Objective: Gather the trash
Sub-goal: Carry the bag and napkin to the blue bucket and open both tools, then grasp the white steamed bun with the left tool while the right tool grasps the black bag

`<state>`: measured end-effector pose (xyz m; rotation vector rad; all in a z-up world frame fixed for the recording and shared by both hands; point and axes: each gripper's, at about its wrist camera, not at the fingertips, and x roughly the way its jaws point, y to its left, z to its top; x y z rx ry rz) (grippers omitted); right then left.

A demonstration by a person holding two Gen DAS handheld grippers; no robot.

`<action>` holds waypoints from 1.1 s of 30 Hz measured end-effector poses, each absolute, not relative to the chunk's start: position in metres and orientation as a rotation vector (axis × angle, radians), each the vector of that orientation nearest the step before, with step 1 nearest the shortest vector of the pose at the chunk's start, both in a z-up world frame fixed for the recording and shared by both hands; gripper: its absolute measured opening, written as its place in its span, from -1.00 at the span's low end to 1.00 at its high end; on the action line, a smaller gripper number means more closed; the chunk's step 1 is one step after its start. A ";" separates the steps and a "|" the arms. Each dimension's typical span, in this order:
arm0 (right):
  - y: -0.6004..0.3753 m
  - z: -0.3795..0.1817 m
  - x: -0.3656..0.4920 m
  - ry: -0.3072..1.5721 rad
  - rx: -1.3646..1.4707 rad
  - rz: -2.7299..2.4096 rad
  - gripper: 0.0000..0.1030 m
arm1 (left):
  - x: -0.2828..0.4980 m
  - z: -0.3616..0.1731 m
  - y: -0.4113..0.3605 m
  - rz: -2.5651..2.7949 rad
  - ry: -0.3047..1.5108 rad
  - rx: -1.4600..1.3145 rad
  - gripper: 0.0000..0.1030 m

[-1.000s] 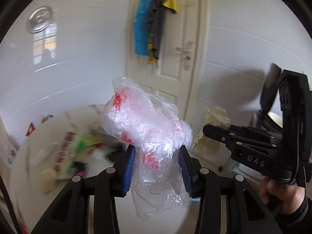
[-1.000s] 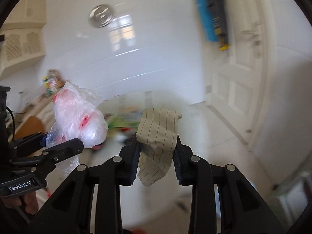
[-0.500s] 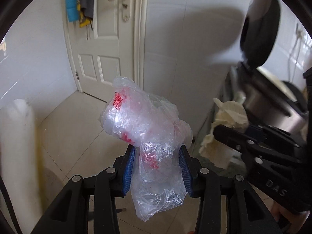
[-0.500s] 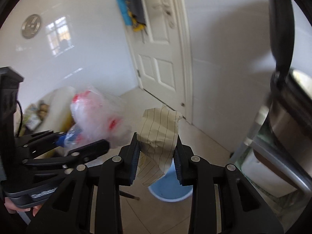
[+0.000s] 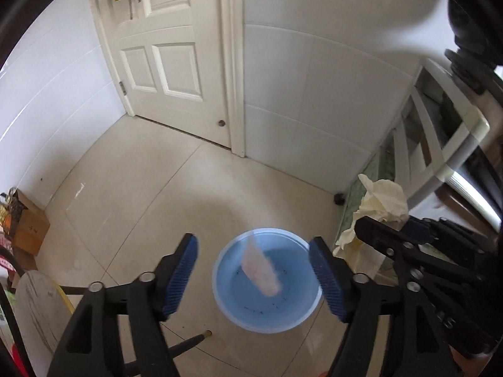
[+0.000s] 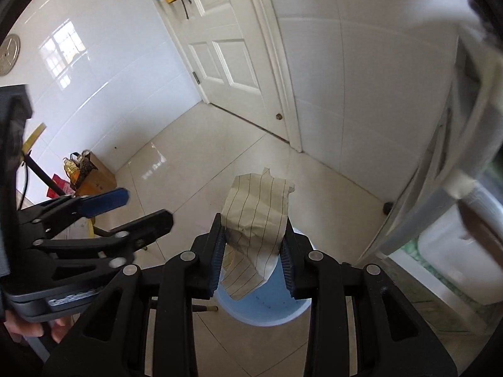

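Observation:
In the left wrist view my left gripper (image 5: pixel 256 275) hangs over a round blue bin (image 5: pixel 295 304) on the floor. Its jaws are opening and nothing is between the blue pads (image 5: pixel 185 270). A clear plastic bag with red print (image 5: pixel 259 267) shows blurred below them, inside the bin's mouth. My right gripper (image 6: pixel 253 251) is shut on a crumpled piece of lined paper (image 6: pixel 257 216) above the same bin (image 6: pixel 267 311). That gripper (image 5: pixel 386 224) and its paper (image 5: pixel 383 198) sit to the right of the left one. The left gripper (image 6: pixel 147 209) shows at the left of the right wrist view.
A white door (image 5: pixel 163 50) and white tiled walls close the corner behind the bin. A white rack (image 5: pixel 440 144) stands at the right, a cardboard box (image 5: pixel 31 229) at the left wall. A thin stick (image 5: pixel 191 341) lies by the bin. A hand (image 6: pixel 22 330) holds the left gripper.
Both grippers swung away from the cluttered table and down over the blue bin. The left jaws spread and let go of the plastic bag. The right still holds the paper.

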<state>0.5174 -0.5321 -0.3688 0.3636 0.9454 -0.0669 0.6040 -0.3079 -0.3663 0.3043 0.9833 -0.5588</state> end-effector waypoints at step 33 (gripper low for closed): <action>-0.320 -0.071 0.353 0.475 0.085 0.116 0.96 | 0.280 -0.158 -0.041 -0.236 0.371 0.103 0.99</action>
